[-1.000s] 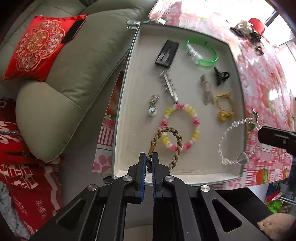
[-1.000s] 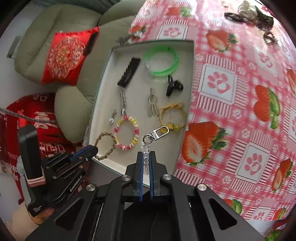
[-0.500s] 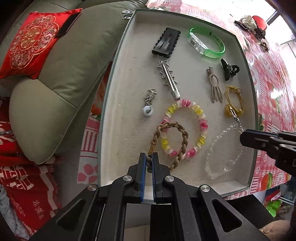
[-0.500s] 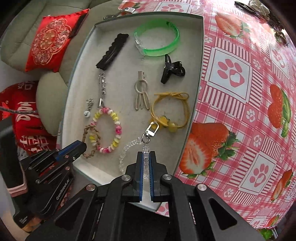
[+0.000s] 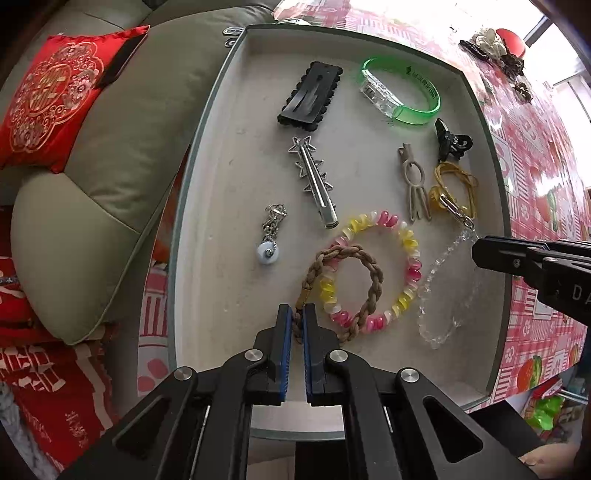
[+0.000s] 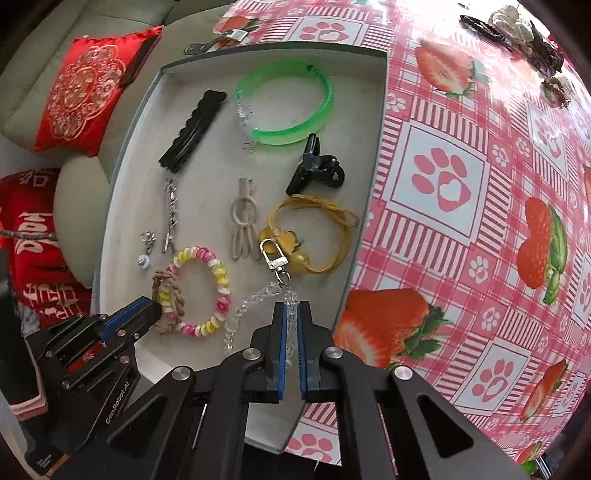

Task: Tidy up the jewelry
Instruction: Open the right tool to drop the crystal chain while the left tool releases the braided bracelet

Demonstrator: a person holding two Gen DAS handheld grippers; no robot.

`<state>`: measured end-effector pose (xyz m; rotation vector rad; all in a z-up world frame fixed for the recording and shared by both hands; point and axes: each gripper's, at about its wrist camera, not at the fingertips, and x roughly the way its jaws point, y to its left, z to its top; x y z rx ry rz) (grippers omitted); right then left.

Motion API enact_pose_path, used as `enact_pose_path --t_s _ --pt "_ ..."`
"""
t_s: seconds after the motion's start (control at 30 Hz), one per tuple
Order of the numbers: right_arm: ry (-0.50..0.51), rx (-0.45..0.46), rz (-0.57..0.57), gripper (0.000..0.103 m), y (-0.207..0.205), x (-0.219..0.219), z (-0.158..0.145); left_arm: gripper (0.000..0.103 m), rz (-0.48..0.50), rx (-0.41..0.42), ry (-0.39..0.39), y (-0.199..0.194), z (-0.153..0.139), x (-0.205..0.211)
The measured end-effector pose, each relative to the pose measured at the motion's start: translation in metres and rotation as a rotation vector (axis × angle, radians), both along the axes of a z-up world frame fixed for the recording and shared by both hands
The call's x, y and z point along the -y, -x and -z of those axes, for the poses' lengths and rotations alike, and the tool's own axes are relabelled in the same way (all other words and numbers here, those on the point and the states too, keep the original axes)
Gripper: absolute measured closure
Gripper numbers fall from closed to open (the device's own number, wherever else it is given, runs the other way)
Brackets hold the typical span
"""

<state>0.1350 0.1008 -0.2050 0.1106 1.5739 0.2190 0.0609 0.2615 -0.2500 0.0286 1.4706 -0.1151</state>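
Note:
A shallow grey tray (image 5: 207,155) (image 6: 122,177) holds the jewelry. My left gripper (image 5: 297,314) (image 6: 157,312) is shut on a brown braided bracelet (image 5: 369,266) (image 6: 166,291), whose loop lies over a pink and yellow bead bracelet (image 5: 402,236) (image 6: 218,273) in the tray. My right gripper (image 6: 290,308) (image 5: 480,251) is shut on a clear crystal bead chain (image 5: 432,273) (image 6: 255,295) with a silver clasp (image 6: 273,253); the chain's loop rests on the tray floor beside the bead bracelet.
Also in the tray: black hair clip (image 5: 310,96), green bangle (image 5: 402,92), silver star clip (image 5: 314,181), small charm (image 5: 269,251), black claw clip (image 5: 450,142), beige clip (image 5: 415,184), yellow cord bracelet (image 5: 454,188). More accessories (image 6: 524,29) lie on the strawberry tablecloth (image 6: 480,221). A sofa (image 5: 110,166) borders the tray's left.
Both grippers have come down toward the tray with their pieces. The crystal chain, which hung over the tray's right edge, now lies inside the tray.

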Motion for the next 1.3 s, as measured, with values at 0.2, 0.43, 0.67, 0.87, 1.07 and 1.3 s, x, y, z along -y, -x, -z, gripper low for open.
enact_pose_path --t_s 0.2,0.43,0.67,0.87,1.07,1.3 --pt "0.006 -0.018 -0.019 0.097 -0.002 -0.007 0.008 0.091 0.019 0.005 -0.022 0.001 -0.001 0.002" --pt "0.014 -0.047 -0.028 0.097 -0.003 -0.016 0.018 0.091 0.023 -0.001 -0.033 -0.002 -0.003 0.006" --pt "-0.002 -0.055 -0.040 0.083 -0.006 -0.019 0.018 0.091 0.029 -0.001 -0.041 -0.002 -0.010 0.011" --pt "-0.018 -0.026 -0.051 0.062 -0.011 -0.026 0.007 0.091 0.031 0.000 -0.040 -0.003 -0.018 0.012" --pt "-0.028 0.018 -0.030 0.052 -0.013 -0.017 -0.016 0.091 0.034 0.005 -0.038 -0.001 -0.026 0.011" --pt "-0.021 0.053 0.024 0.050 -0.008 0.000 -0.037 0.091 0.036 0.014 -0.043 0.003 -0.035 0.012"
